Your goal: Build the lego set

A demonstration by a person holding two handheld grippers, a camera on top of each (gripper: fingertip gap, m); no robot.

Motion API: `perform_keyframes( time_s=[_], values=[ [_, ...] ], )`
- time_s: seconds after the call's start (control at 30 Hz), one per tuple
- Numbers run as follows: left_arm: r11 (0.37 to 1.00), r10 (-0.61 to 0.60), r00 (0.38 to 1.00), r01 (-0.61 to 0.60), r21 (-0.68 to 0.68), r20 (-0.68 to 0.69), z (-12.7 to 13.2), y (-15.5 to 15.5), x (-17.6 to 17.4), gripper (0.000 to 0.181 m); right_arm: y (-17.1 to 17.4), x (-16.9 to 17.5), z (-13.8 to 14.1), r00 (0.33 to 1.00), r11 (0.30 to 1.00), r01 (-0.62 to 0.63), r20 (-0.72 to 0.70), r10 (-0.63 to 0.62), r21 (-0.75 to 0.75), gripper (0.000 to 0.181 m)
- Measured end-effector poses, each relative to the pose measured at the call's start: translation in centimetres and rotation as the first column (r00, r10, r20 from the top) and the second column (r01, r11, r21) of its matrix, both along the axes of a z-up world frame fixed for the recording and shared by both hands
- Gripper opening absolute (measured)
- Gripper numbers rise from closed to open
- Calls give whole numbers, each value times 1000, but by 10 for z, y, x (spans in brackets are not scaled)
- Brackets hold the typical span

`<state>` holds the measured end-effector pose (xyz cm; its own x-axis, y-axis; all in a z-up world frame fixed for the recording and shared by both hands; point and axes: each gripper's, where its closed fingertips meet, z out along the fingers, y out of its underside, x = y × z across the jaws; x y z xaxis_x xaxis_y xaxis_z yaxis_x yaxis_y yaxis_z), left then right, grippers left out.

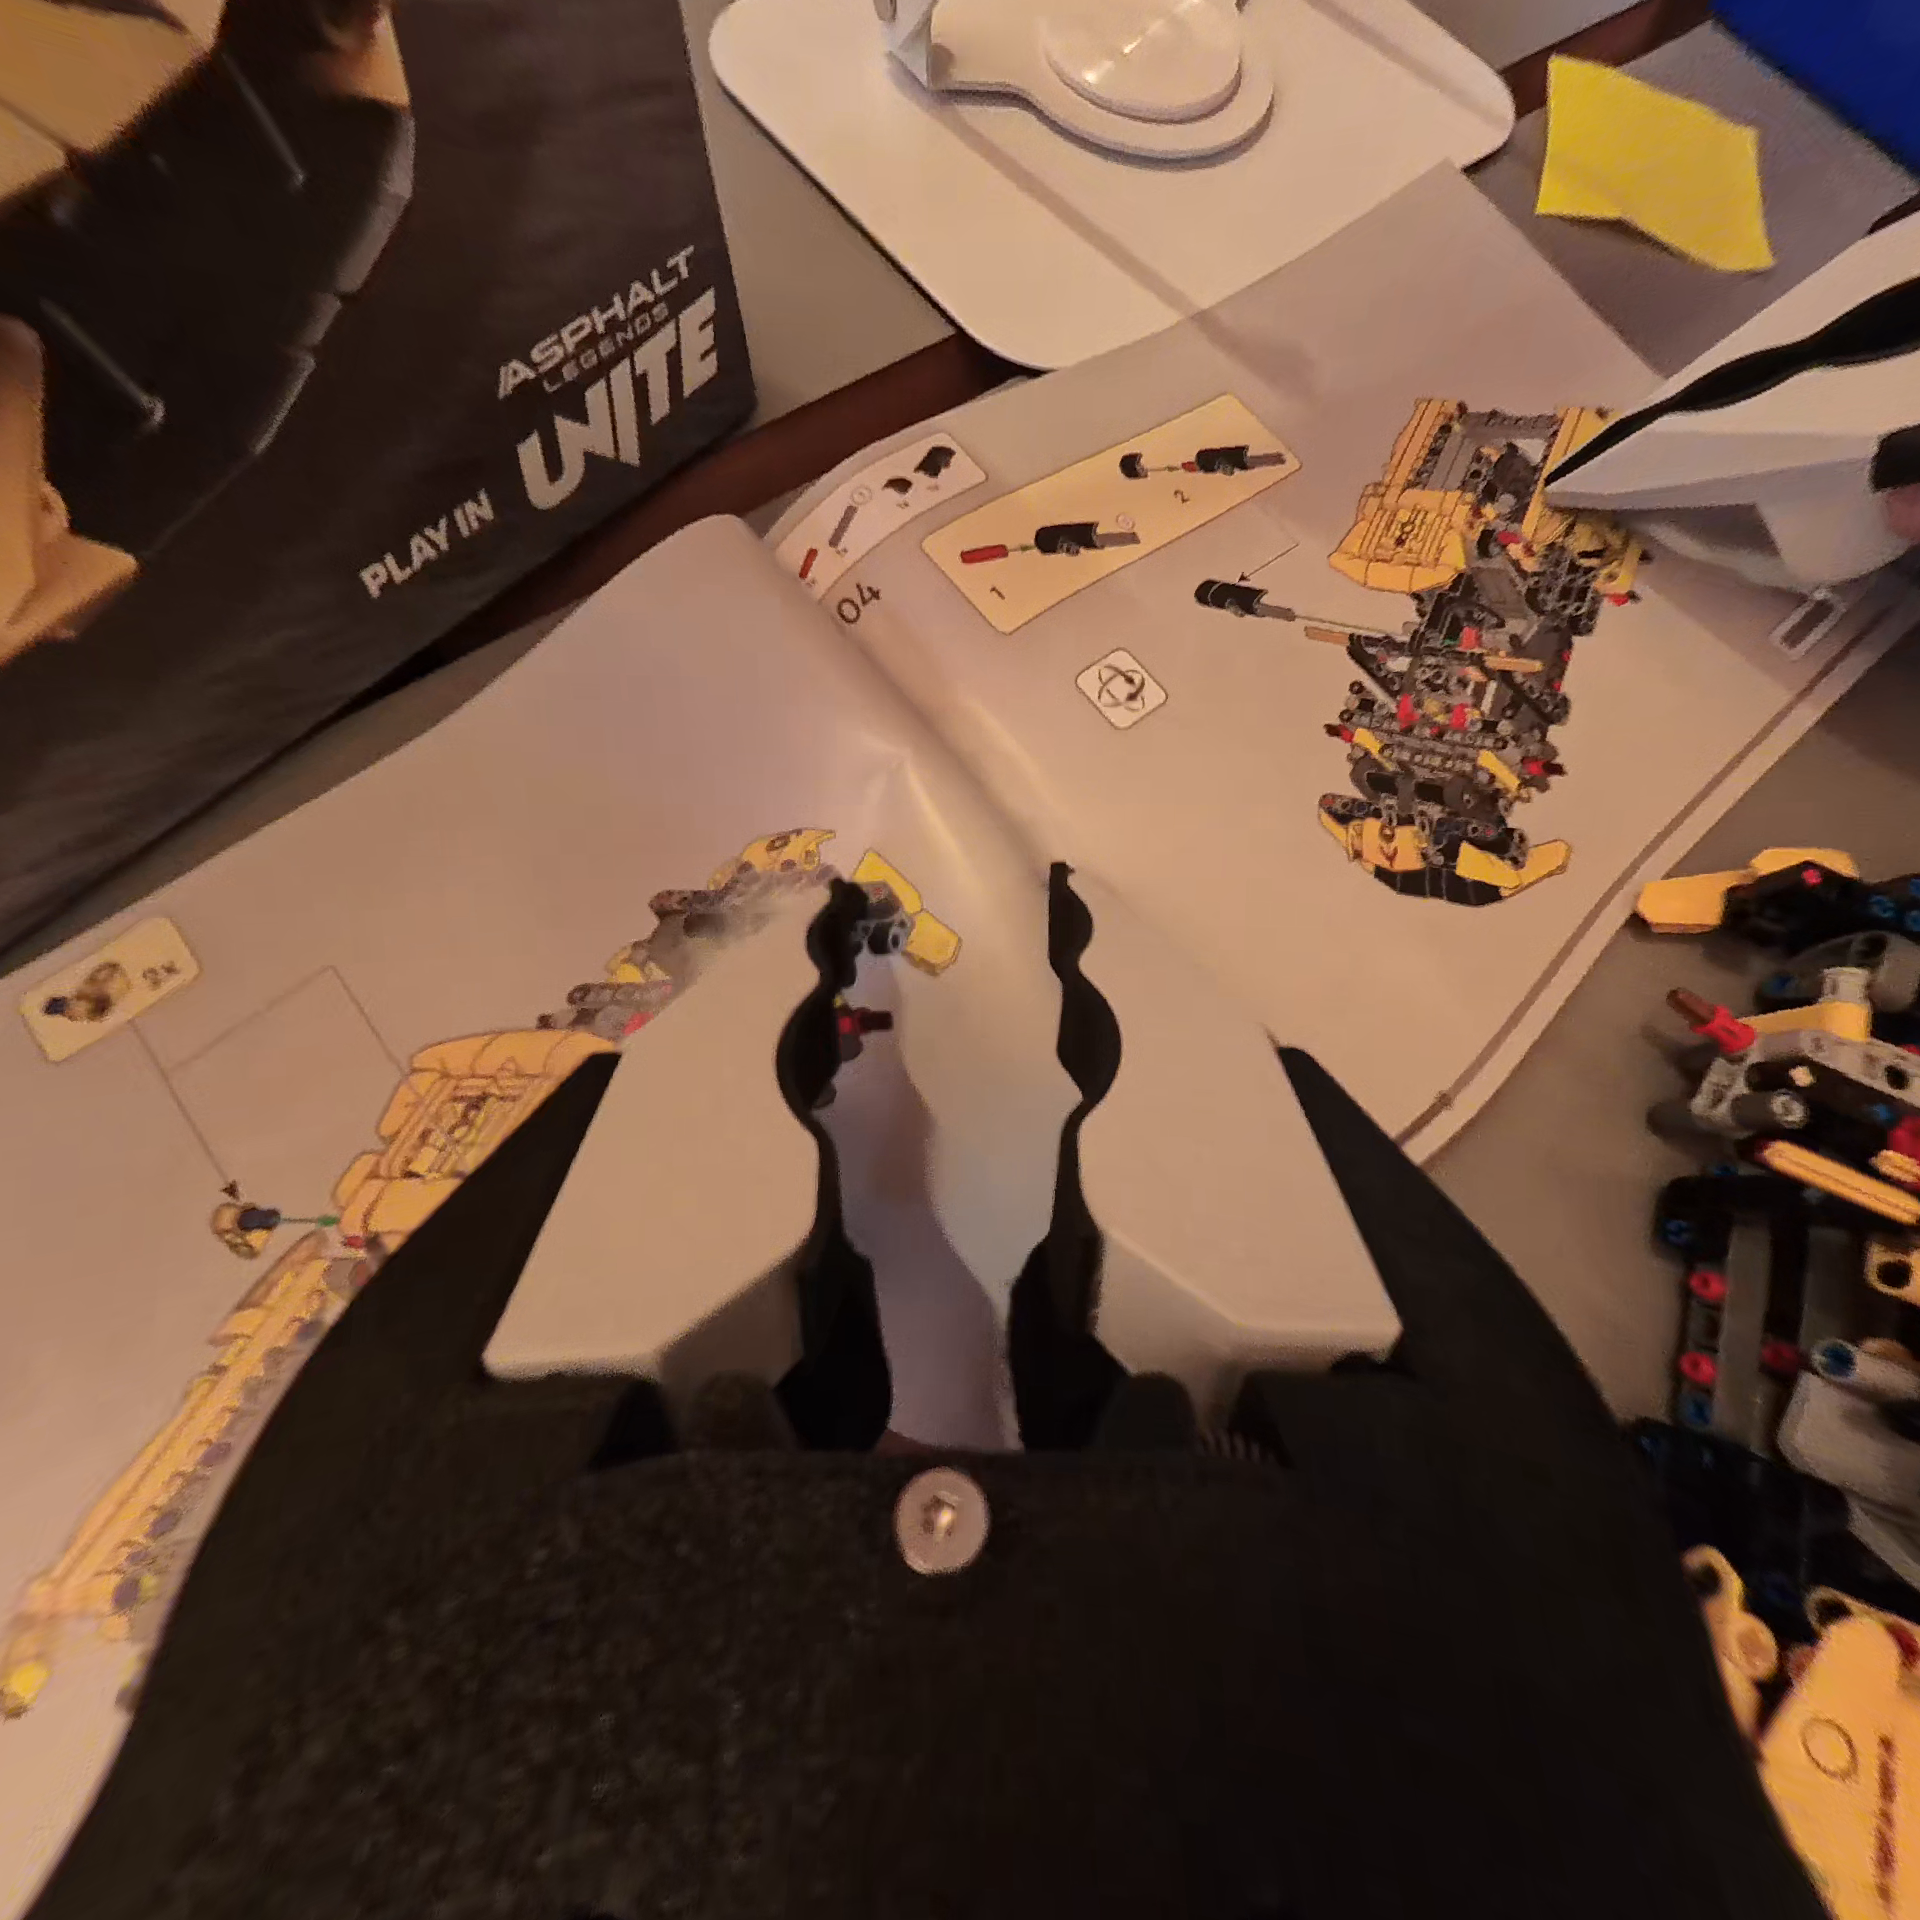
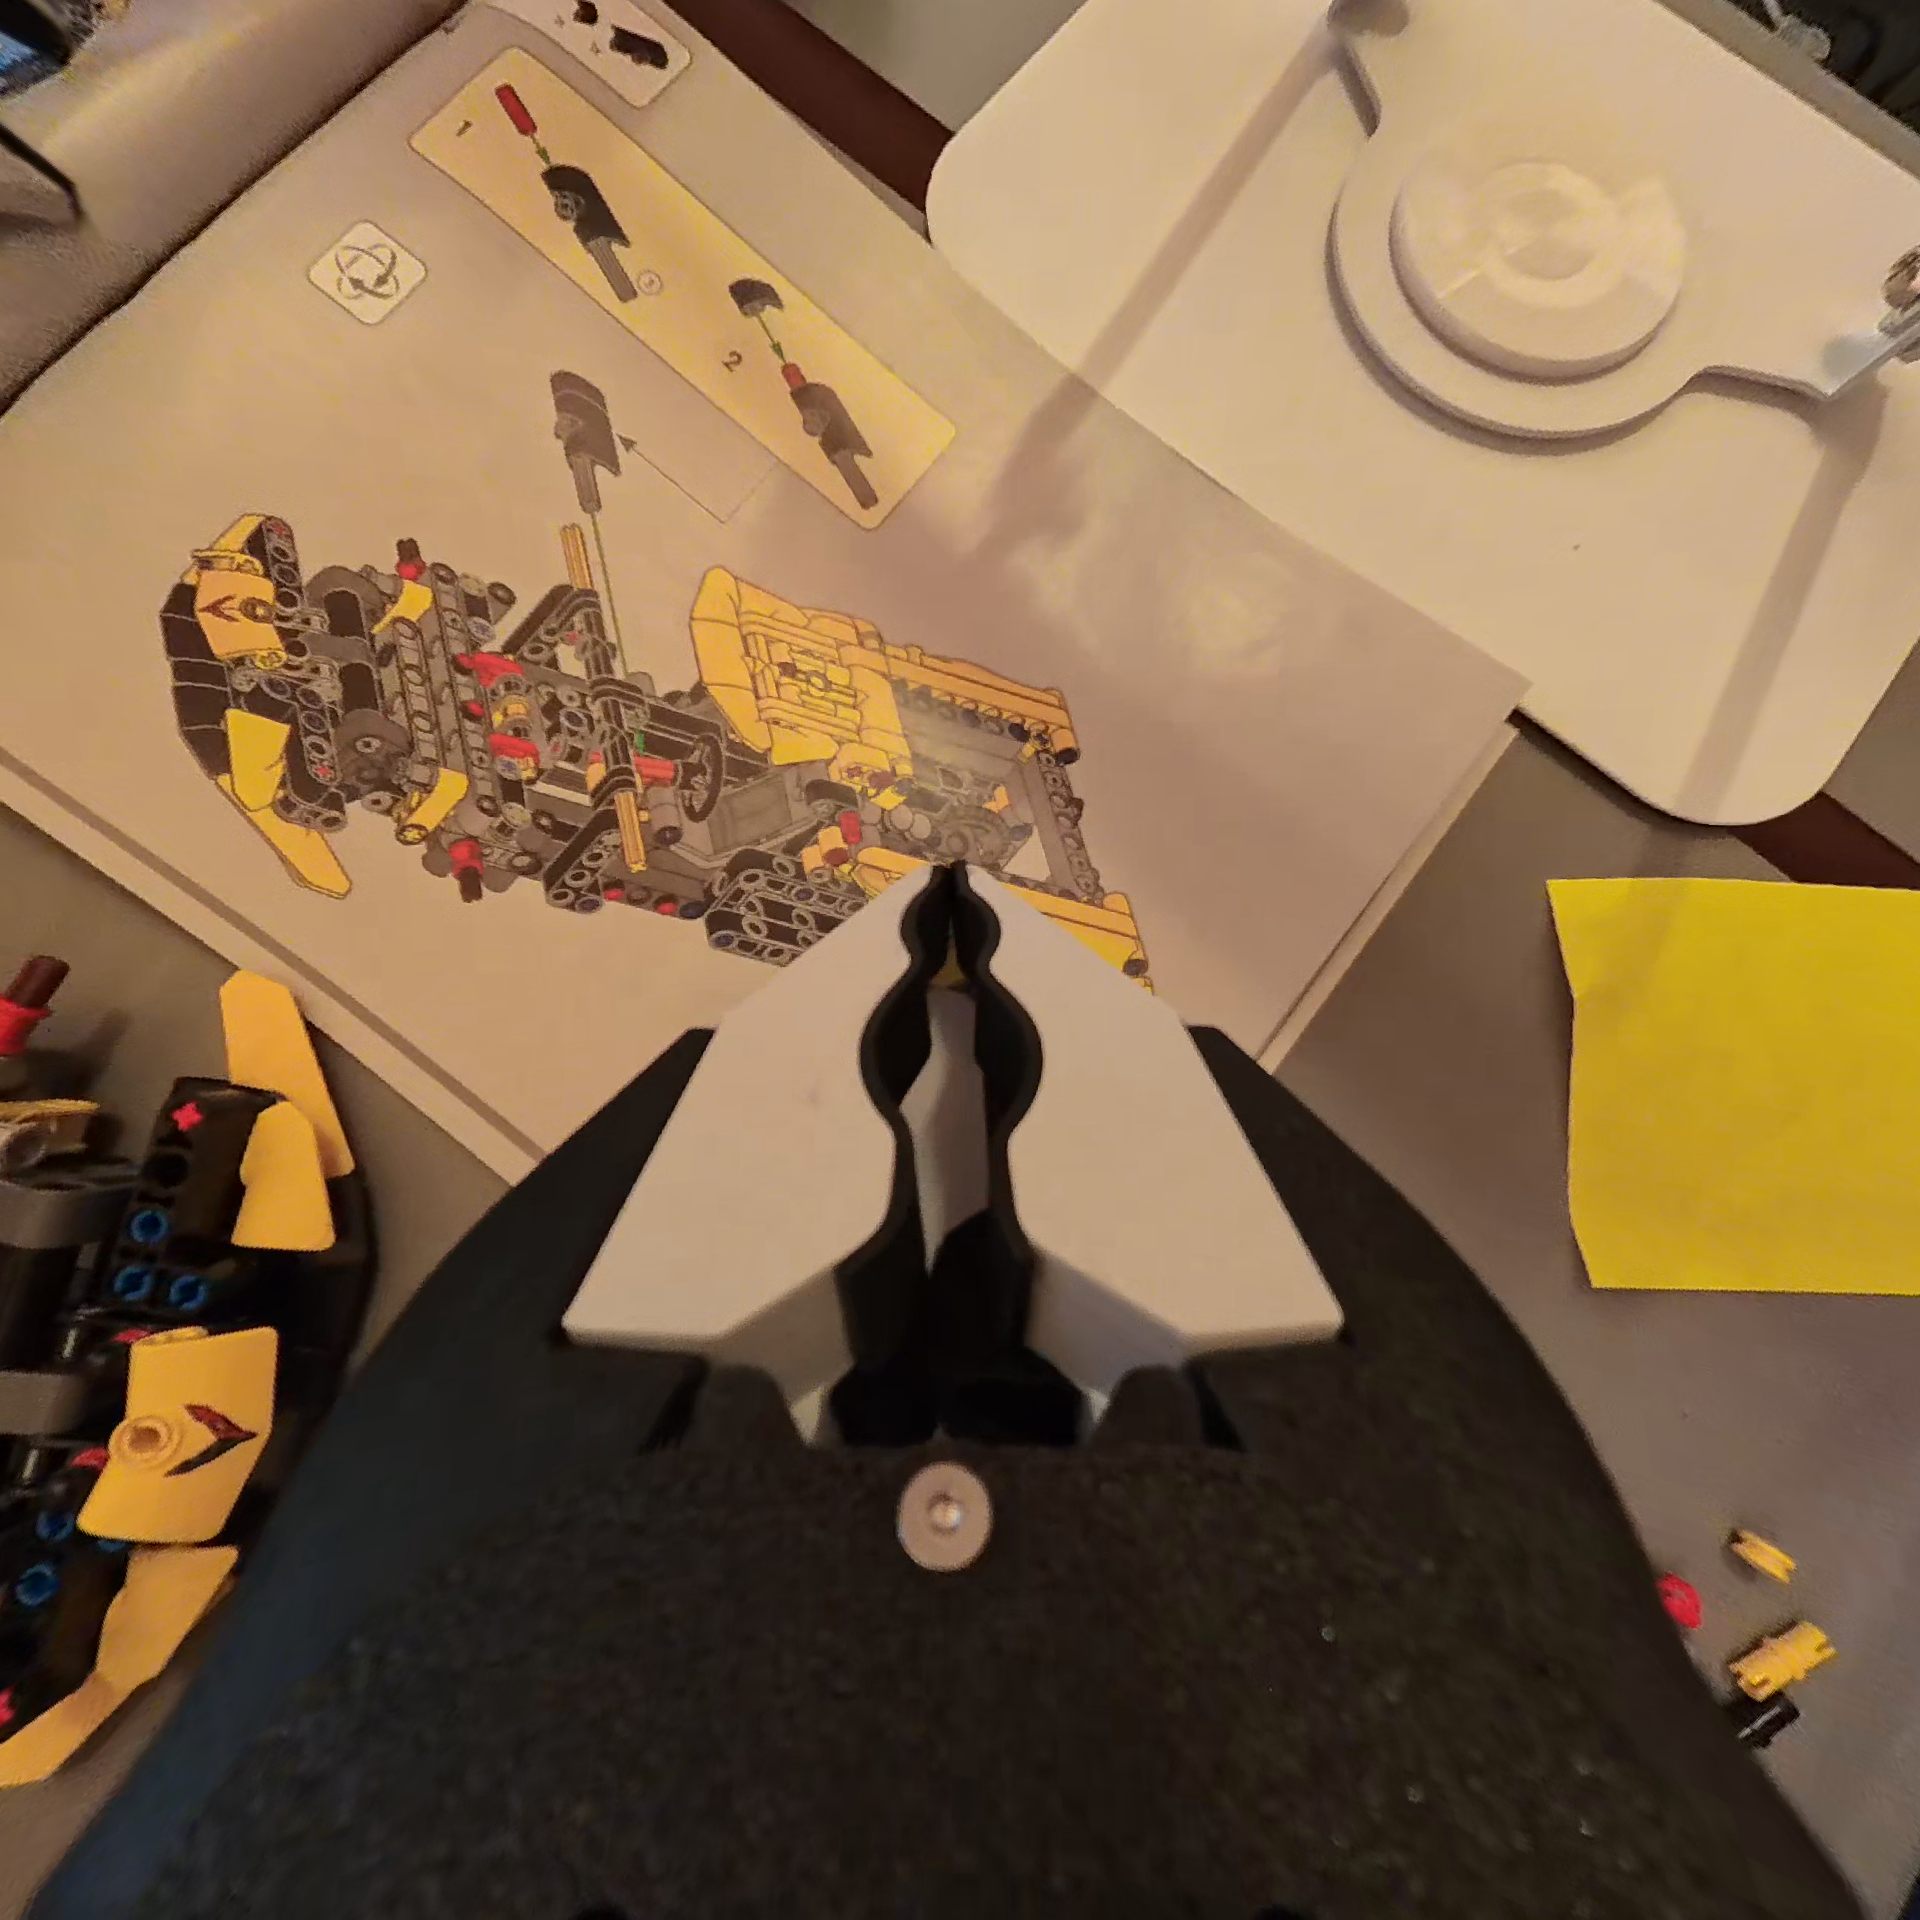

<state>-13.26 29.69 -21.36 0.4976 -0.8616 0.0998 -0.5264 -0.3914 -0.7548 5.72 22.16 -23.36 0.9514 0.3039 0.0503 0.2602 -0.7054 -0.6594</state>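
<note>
The open instruction booklet (image 1: 1039, 727) lies on the table and also shows in the right wrist view (image 2: 312, 436). My left gripper (image 1: 951, 888) hovers over its fold, open, with only the printed page between its fingers. My right gripper (image 2: 951, 878) is shut, its tips together over the printed yellow car at the page's right part. In the left wrist view it (image 1: 1553, 480) points at that same picture. I see nothing held in it. The partly built yellow and black lego model (image 1: 1808, 1143) lies right of the booklet and shows at the left edge of the right wrist view (image 2: 177, 1351).
The dark set box (image 1: 364, 364) stands at the back left. A white stand base (image 1: 1091, 208) (image 2: 1507, 416) lies behind the booklet. A yellow paper sheet (image 1: 1652, 166) (image 2: 1745, 1081) lies to the right. Small loose yellow, red and black pieces (image 2: 1766, 1652) lie near it. My hands' fingertips stand some 20 cm from each other. About 15 cm separates my right fingertips from the white stand base (image 1: 1091, 208).
</note>
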Motion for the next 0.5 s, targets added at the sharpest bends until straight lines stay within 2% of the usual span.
perform_keyframes(
  time_s=[0.13,0.27,0.33,0.4,0.47,0.5],
  values=[
    [998,7,998,-3,-60,64,-1,-1,-2,38,0,0,0,1000,1000,8,-11,-8,2,0],
    [998,10,997,-5,-69,77,-1,-1,-2,38,0,0,0,999,1000,19,-37,-19,13,0],
    [999,12,998,-8,-51,64,0,-1,-1,38,-5,-1,2,997,999,-14,-79,12,-29,0],
    [999,18,999,-17,-29,50,1,-1,0,38,-21,4,35,989,997,-68,-138,62,-41,28],
    [1000,22,999,-21,-18,44,1,-2,1,38,-47,25,84,989,997,-60,-130,66,47,33],
    [1000,22,999,-21,-19,46,1,-2,2,37,-64,40,100,994,997,-28,-102,35,69,36]
  ],
)
